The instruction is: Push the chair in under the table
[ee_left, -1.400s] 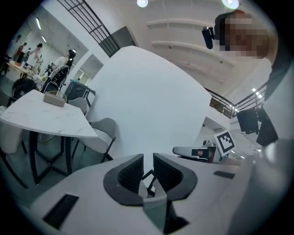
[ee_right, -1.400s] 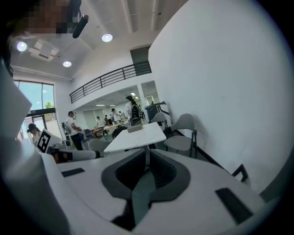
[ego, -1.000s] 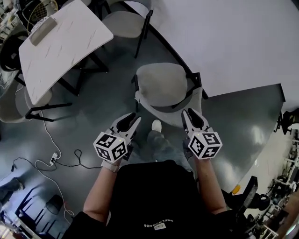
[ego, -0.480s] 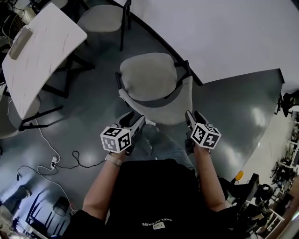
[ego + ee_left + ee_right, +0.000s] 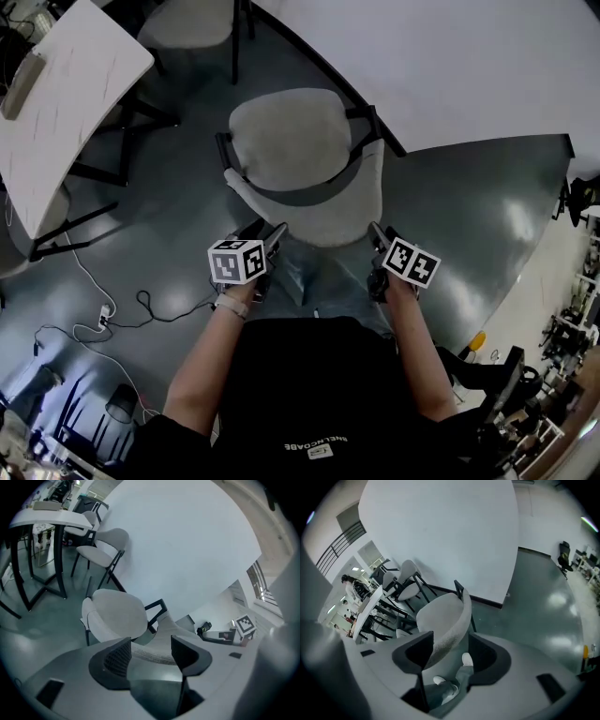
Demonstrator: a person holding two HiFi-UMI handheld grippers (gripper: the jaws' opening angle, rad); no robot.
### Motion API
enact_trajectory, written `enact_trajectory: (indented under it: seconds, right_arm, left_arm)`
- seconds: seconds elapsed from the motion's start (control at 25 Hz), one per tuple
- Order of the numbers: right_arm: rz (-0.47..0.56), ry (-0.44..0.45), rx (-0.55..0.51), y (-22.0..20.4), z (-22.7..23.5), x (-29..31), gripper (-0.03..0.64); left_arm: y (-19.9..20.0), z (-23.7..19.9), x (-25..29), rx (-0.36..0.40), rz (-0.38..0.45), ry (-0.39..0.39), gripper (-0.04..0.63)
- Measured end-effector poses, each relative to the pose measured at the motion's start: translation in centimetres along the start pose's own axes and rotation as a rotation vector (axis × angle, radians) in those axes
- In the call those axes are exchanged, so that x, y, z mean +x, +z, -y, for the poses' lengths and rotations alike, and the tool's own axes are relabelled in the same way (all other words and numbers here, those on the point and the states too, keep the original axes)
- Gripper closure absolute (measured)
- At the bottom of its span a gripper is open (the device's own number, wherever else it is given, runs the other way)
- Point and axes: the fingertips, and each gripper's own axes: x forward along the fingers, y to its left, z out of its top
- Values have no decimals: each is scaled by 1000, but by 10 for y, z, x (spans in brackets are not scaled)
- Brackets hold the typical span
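A grey chair with a black frame stands just in front of me, its curved backrest toward me. My left gripper is at the backrest's left end, my right gripper at its right end. In the left gripper view the gripper is open, its jaws just having been opening, with the backrest rim lying between them, untouched. The right gripper is also open and just opened wider; the backrest edge runs between its jaws, close to the left one. The white table stands at the far left.
A second grey chair stands beyond the table. A white wall with a dark baseboard runs behind the chair. Cables lie on the grey floor at the left. My legs and a white shoe are under the grippers.
Both grippers have come down and forward to the chair's backrest, and their jaws have spread. The chair now sits closer in front of me.
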Motion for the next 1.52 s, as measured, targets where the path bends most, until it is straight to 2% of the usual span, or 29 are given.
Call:
enact_trajectory:
  seconds: [0.16,0.28,0.4,0.56,0.76,0.96,1.16,1.24,1.36,1.4,1.44,1.52]
  right_arm:
    - [-36,-2,30,-3,5,14,396]
    - [-52,3,31,-2,4,21,396]
    - [-72,17,20,-1,0,29,396]
    - [-104,13,-10,-2,-5,42,396]
    - [-138,-4,-44,-1,-1,52,397]
    - [-167,-34,-47,-3,4,63,397]
    - [-168,-62,-113,-5,4,66,397]
    - [-180,-54,-112,-5,4,67,396]
    - [-191,-58,-111,-5,4,67,396]
    - [-193,-59,-113,-6,4,67,396]
    - [-194,-60,-115,-6,4,67,396]
    - [-196,-64,-121,-8,4,66,396]
  left_arm:
    - [-6,-29,7,-94,-8,117,331]
    - [-13,-36,16,-164,-22,106,331]
    - [-16,-38,26,-202,-43,91,331]
    - [-19,-39,40,-206,-75,103,331]
    - [-17,-40,51,-194,-70,136,331]
    - [-21,-44,57,-184,-89,199,331]
    - [-23,-51,59,-196,-95,259,331]
    - [-23,-53,58,-240,-71,285,333]
    - [-26,-57,54,-351,-17,317,329]
    - [-29,-59,53,-382,-8,320,302]
    - [-31,-60,53,-406,-6,312,276]
    - [-33,-61,58,-436,-11,261,273]
